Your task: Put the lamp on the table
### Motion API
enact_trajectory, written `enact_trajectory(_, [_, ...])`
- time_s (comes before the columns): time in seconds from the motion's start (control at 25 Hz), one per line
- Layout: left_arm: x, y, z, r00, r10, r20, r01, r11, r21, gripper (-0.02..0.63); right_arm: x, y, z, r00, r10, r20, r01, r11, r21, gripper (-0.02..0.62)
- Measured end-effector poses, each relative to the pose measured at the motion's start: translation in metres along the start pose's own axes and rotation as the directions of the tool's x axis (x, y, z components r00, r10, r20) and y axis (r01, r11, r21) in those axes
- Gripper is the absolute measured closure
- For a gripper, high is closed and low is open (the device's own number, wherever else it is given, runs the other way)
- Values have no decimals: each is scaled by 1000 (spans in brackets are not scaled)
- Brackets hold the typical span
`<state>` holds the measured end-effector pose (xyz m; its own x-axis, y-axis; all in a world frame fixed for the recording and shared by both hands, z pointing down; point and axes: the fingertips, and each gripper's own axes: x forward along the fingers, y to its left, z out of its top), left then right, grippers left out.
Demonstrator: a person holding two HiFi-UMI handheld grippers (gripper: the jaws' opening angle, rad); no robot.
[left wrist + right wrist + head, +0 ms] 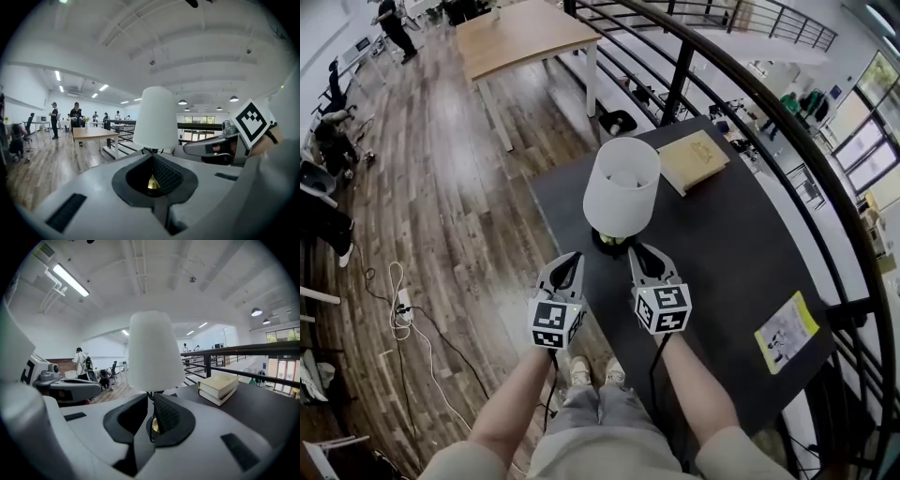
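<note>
The foot of the lamp (621,192) is what I can least make out. From the head view the white shade (623,169) covers nearly all of it, leaving only a dark rim with a yellowish glint at its 6 o'clock side. The lamp stands upright on the dark surface (722,253), close to the near-left edge.

The right hand-held gripper (639,251) meets the foot from 5 o'clock. Its own view shows the jaws drawn in to a narrow slit right under the shade, clamped on the lamp low down, though the jaw bodies hide the exact contact. The left hand-held gripper (569,261) sits just beside the foot at 7 o'clock, at the surface's edge. Its own view shows its jaws together with nothing of the lamp between them, and the shade rises beyond the tips.

The head view shows the book (694,159) at the lamp's 1 o'clock as one cover. The right gripper view, side on, makes it look like a stack of two. Only the head view shows the yellow leaflet (786,331), well apart at 4 o'clock.

Both forearms come up from the bottom edge side by side, cut off at the elbows. The marker cubes face up, and the two grippers point toward 12 o'clock, converging slightly on the lamp.
</note>
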<state>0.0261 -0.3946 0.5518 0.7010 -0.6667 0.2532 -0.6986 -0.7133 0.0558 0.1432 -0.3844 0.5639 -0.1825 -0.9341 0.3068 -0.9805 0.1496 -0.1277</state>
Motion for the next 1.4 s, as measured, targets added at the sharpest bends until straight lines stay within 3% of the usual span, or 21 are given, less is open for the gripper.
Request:
enact_trajectory(0.32, [-52,-23,74,998,-46,51,45,999,28,601,-70,38,72,993,75,89,-72,997,-40,572])
enact_trajectory(0.48, [-85,-27,109,994,-27,106,14,993,118,601,-105,60,107,988,110,108,-101,992,-78,581])
enact_trajectory(0.64, [-119,-27,137,990,-7,139,-10,992,122,601,-134,81,132,981,152,123,-141,986,-88,584])
enact_trajectory(0.88, [-166,-39,147,986,-20,168,7,997,79,601,-175,109,149,967,202,155,-191,978,-85,586])
enact_trajectory(1.04, [-186,-57,139,974,-50,219,22,991,129,601,-193,128,150,957,224,186,-214,974,-75,589])
enact_trajectory(1.24, [-200,-68,110,987,-56,150,44,996,81,601,-211,142,139,941,259,220,-252,966,-61,592])
enact_trajectory(1.4, [-203,-75,115,983,-74,166,55,992,115,601,-216,146,130,946,250,208,-238,968,-79,594])
